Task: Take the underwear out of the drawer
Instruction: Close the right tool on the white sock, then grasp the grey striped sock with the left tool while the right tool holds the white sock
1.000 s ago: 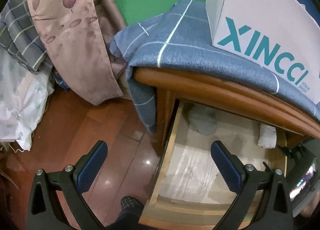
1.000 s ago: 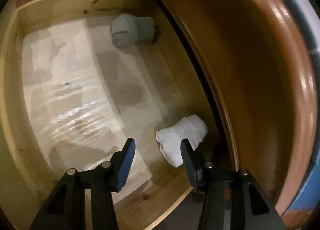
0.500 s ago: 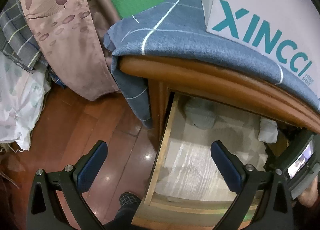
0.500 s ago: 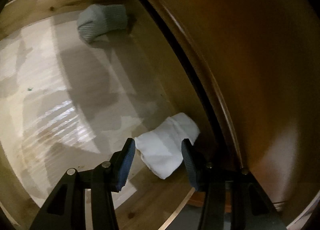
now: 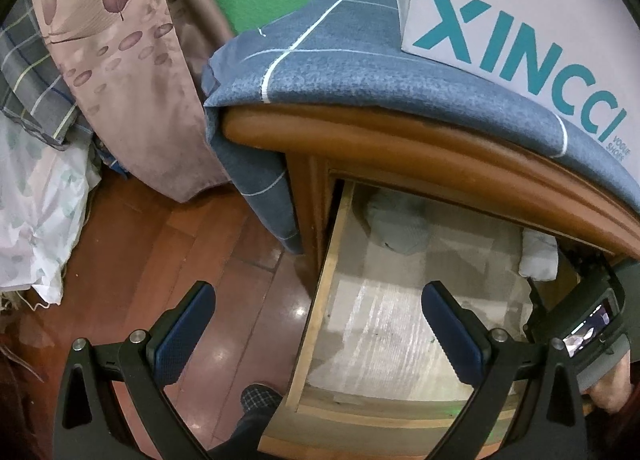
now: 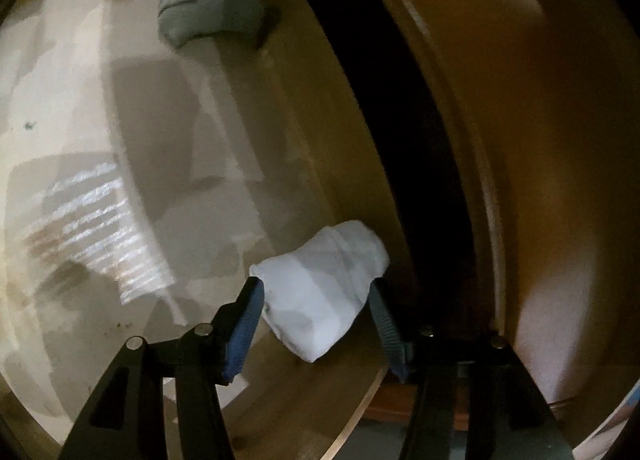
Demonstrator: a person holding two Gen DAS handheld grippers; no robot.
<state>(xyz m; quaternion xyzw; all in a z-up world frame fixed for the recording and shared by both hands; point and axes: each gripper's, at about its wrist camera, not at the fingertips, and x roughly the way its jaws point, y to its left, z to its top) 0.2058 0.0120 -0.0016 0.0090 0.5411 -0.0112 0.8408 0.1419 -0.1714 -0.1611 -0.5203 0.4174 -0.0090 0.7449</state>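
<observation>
Right gripper (image 6: pixel 316 300): I read its jaws as parted, one blue pad on each side of the white underwear bundle (image 6: pixel 324 288). The pads sit at the bundle's flanks; whether they press it I cannot tell. The bundle lies on the drawer (image 5: pixel 320 300) floor in the right rear corner, close to the dark gap under the cabinet front. Its long axis runs from the near-left, between the pads, up and away to the right; the rounded far end points toward the gap.

A grey-blue bundle (image 6: pixel 212 16) lies well apart, at the far end of the same back edge.

Left gripper (image 5: pixel 316 324): jaws wide apart, holding nothing, above the drawer's left wall and the wood floor (image 5: pixel 160 252).
</observation>
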